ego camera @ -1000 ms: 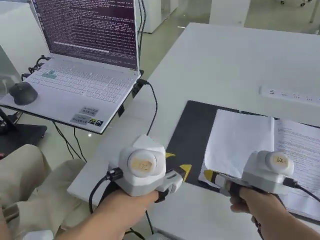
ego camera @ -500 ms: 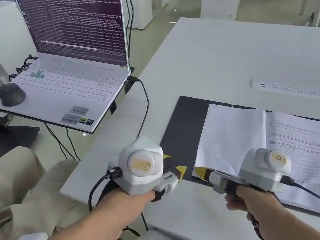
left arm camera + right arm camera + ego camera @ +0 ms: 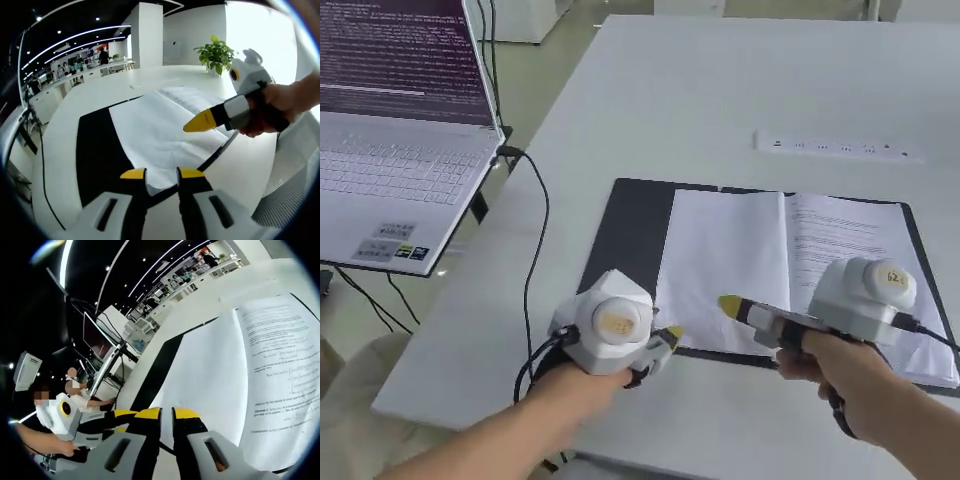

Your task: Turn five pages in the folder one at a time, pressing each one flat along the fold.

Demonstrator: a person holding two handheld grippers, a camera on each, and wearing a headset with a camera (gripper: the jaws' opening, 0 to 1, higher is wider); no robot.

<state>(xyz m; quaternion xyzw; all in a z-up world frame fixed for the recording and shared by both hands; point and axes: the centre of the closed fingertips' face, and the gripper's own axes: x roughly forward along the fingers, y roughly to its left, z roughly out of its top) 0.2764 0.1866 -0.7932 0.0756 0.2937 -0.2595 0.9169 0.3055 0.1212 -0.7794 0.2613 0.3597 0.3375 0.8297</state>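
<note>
The folder [image 3: 628, 230] is laid open near the front edge of the tabletop [image 3: 700, 90], with a blank page [image 3: 720, 255] on its left and a printed page [image 3: 840, 235] on its right. The left gripper [image 3: 667, 338] is held at the folder's front left corner, its jaws narrowly parted with nothing gripped. The right gripper [image 3: 728, 303] is held over the blank page's front part, its jaws pressed together and empty.

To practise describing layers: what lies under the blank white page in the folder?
The black folder cover shows beyond the blank page on its left. Sheets between them would be hidden.
</note>
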